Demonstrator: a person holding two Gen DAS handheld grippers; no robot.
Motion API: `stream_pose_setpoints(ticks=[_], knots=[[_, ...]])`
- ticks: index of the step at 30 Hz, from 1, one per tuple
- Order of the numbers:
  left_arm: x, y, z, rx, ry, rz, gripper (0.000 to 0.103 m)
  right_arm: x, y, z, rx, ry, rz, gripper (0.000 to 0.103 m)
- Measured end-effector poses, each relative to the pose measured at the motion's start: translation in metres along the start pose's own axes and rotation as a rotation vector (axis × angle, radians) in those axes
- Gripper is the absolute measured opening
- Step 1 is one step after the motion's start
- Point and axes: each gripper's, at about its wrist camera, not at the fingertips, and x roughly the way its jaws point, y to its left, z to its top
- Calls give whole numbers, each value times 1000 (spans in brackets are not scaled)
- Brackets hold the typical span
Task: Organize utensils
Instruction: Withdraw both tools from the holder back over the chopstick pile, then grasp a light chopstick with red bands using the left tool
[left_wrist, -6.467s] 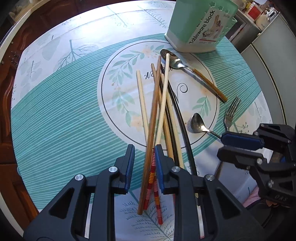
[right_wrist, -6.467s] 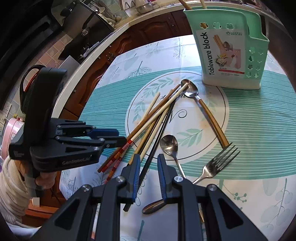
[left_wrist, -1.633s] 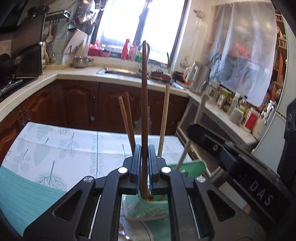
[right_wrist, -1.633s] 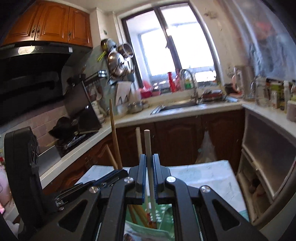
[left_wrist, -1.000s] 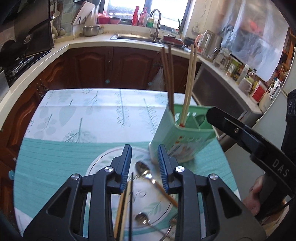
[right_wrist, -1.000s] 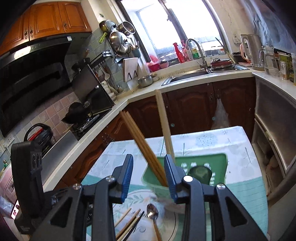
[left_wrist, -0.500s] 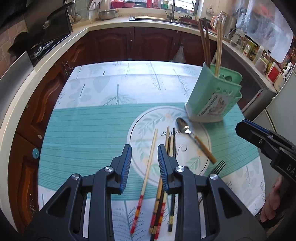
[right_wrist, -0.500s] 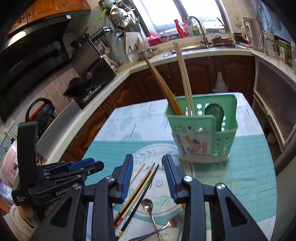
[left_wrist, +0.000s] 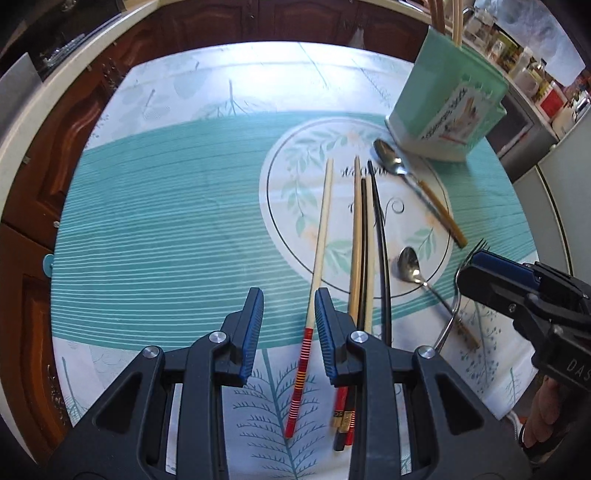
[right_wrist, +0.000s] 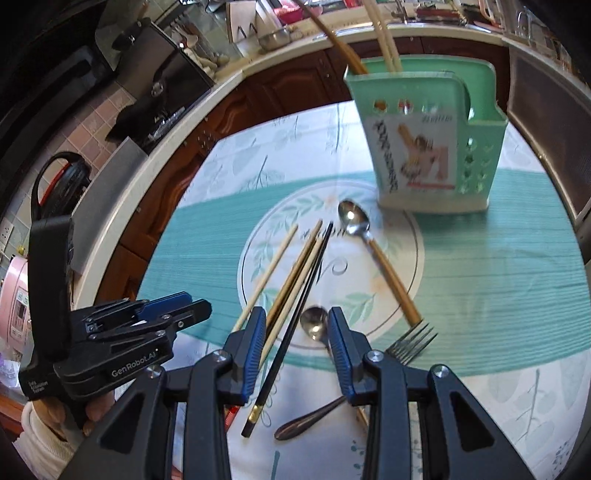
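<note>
A green tableware caddy (left_wrist: 447, 107) (right_wrist: 424, 140) stands at the table's far right with several chopsticks upright in it. Several chopsticks lie on the cloth: a pale one with a red striped end (left_wrist: 319, 251) and a bundle of wood and black ones (left_wrist: 364, 240) (right_wrist: 299, 280). My left gripper (left_wrist: 288, 321) is open and empty, its jaws on either side of the pale chopstick. My right gripper (right_wrist: 296, 332) is open and empty, over the black chopstick (right_wrist: 291, 328) and a small spoon (right_wrist: 314, 325).
A wood-handled spoon (left_wrist: 417, 188) (right_wrist: 373, 254) lies near the caddy. A fork (right_wrist: 410, 343) (left_wrist: 471, 254) lies at the right. The round table's edge drops to dark wood cabinets (left_wrist: 55, 147) on the left and far side.
Both grippers let go of their chopsticks into the caddy, opened, drew back and came down low over the utensils on the cloth.
</note>
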Motion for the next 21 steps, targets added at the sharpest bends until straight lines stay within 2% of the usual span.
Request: stream_pose_setpoints(ticks=[4, 8, 13, 21], knots=[[16, -2, 6, 11, 95, -33, 25, 14, 1, -11, 6, 46, 4, 35], [35, -9, 14, 65, 197, -40, 25, 23, 2, -16, 5, 80, 15, 35], [44, -20, 24, 121, 259, -28, 24, 28, 2, -20, 5, 93, 28, 35], [57, -45, 36, 230, 373, 72, 24, 33, -1, -24, 11, 112, 43, 35]])
